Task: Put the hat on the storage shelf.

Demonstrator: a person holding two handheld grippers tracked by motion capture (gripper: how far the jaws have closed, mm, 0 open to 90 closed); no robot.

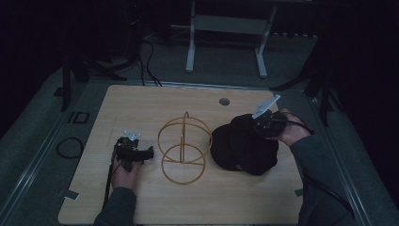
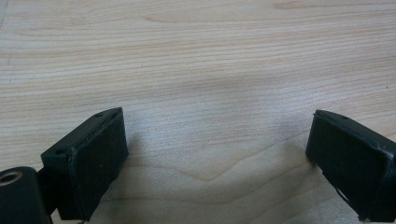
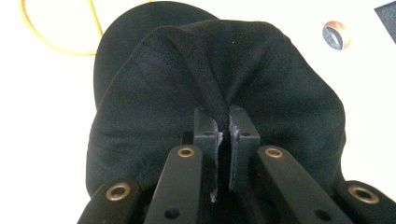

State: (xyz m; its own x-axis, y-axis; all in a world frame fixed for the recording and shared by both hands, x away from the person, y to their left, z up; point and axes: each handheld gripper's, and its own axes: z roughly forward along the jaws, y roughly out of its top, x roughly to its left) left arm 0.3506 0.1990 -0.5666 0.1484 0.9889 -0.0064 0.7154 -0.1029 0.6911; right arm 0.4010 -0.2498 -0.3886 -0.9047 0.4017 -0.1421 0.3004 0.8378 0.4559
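Dim room around us, we work on a pale wooden surface (image 1: 141,103): our right tongs (image 3: 223,122) are clenched on a ridge of the black cap (image 1: 242,148) at centre right, likely to lift it toward the wire stand (image 1: 183,148) mid-frame. Our left tongs (image 1: 149,151) rest released at lower left, probably waiting to steady something.

Black cap (image 1: 243,148) on table's right side, fabric fold pinched upward, beside yellow wire stand (image 1: 182,147)
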